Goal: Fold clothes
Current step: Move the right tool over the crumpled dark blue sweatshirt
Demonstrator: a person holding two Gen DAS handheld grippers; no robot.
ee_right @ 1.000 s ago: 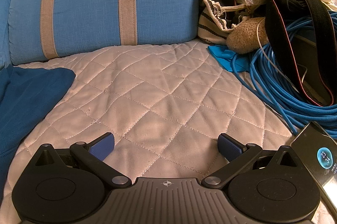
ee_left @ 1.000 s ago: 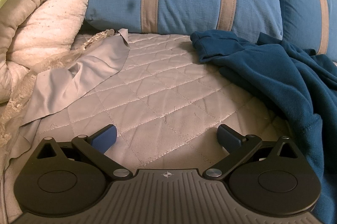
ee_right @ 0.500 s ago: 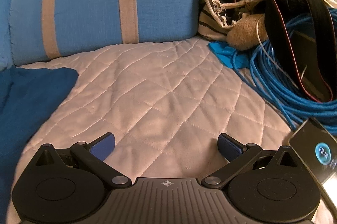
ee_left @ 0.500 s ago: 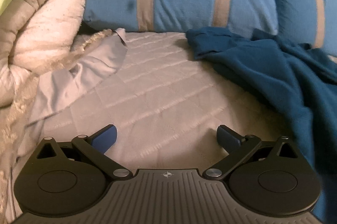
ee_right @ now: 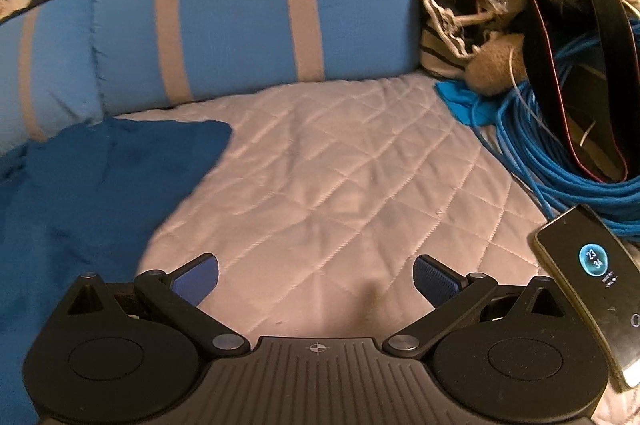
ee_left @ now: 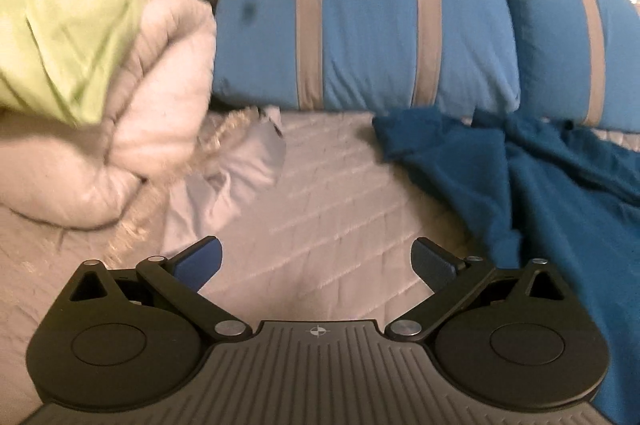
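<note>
A dark teal garment (ee_left: 540, 181) lies rumpled on the quilted bed, at the right of the left wrist view and at the left of the right wrist view (ee_right: 80, 193). My left gripper (ee_left: 316, 261) hovers open over bare quilt, with the garment just to its right. My right gripper (ee_right: 316, 279) also stands open above the quilt, the garment's edge close to its left finger. Neither gripper holds anything. A pale grey cloth (ee_left: 236, 181) lies crumpled ahead and to the left of my left gripper.
Blue pillows with grey stripes (ee_left: 368, 37) line the back of the bed (ee_right: 340, 165). A rolled white duvet (ee_left: 120, 145) and a green sheet (ee_left: 68, 5) sit at left. At right are a coil of blue cable (ee_right: 560, 153), bags and straps (ee_right: 560, 25), and a lit phone (ee_right: 596, 281).
Both grippers have pulled back and risen, so more of the pillows and bedding shows. The right view has swung left, bringing more of the teal garment in. Both stay open.
</note>
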